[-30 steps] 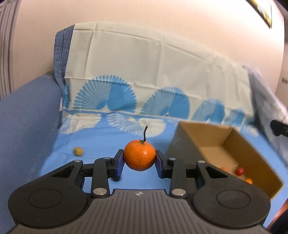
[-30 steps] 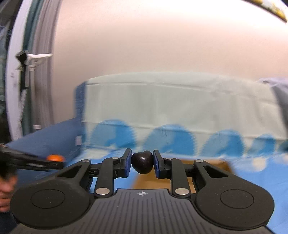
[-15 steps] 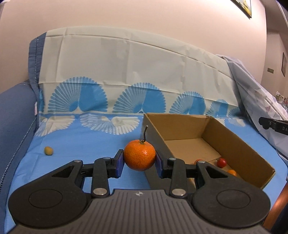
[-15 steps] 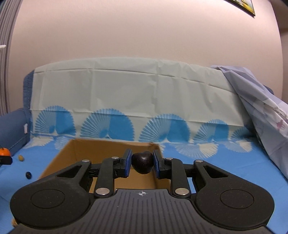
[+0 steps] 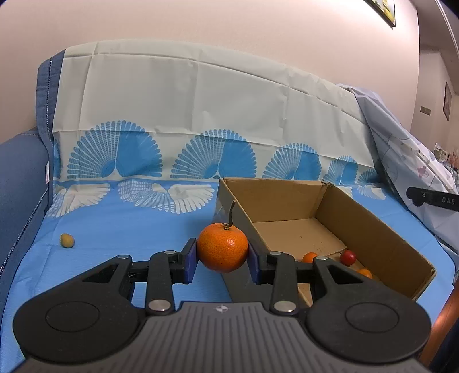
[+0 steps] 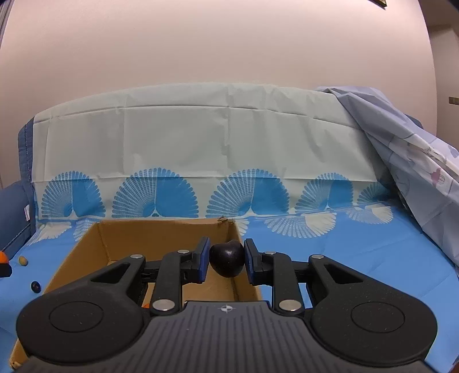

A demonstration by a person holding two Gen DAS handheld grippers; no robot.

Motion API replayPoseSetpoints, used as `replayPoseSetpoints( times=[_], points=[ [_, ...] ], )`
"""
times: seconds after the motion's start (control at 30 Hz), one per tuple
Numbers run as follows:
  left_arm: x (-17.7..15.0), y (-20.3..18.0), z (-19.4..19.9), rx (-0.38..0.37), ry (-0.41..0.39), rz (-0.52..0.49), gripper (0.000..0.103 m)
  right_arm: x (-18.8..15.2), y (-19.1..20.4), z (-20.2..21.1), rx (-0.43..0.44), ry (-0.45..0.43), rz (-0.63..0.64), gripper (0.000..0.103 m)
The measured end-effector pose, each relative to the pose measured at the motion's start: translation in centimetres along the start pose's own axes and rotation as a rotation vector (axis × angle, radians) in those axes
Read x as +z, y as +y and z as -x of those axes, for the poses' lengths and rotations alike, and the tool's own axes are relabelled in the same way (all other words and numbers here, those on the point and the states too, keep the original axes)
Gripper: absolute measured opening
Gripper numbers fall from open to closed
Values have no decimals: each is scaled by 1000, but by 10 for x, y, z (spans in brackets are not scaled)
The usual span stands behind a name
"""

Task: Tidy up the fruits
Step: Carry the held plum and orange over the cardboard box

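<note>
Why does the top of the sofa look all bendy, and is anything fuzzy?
Left wrist view: the fisheye lens curves the sofa cover; the tangerine and cardboard box look sharp. Right wrist view: same curving, and the dark fruit is crisp, no blur.

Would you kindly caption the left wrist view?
Left gripper holds a stemmed orange beside the cardboard box.

A blue cloth (image 5: pixel 120 226) printed with fan shapes covers the sofa seat, and its pale upper part (image 5: pixel 183 94) drapes over the backrest. The sofa's own dark blue upholstery (image 5: pixel 20 178) shows bare at the left edge. A light blue patterned sheet (image 6: pixel 407 160) hangs over the sofa's right end. Behind stands a plain pinkish wall (image 6: pixel 218 43), with a framed picture (image 5: pixel 385 11) near its upper right corner.
</note>
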State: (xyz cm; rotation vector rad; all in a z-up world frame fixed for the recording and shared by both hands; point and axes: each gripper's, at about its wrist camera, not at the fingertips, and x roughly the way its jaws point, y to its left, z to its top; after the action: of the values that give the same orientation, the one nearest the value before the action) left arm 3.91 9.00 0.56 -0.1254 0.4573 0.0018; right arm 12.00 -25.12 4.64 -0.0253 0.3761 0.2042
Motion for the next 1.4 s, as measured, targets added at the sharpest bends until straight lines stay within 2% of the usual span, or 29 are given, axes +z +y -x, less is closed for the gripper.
replayPoseSetpoints(
  times=[0.4, 1.4],
  points=[
    [1, -1, 2, -2, -9, -1, 40, 1, 17, -5, 18, 12, 33, 26],
    [0, -9, 1, -12, -24, -45, 40, 0, 17, -4, 9, 19, 37, 26]
  ],
)
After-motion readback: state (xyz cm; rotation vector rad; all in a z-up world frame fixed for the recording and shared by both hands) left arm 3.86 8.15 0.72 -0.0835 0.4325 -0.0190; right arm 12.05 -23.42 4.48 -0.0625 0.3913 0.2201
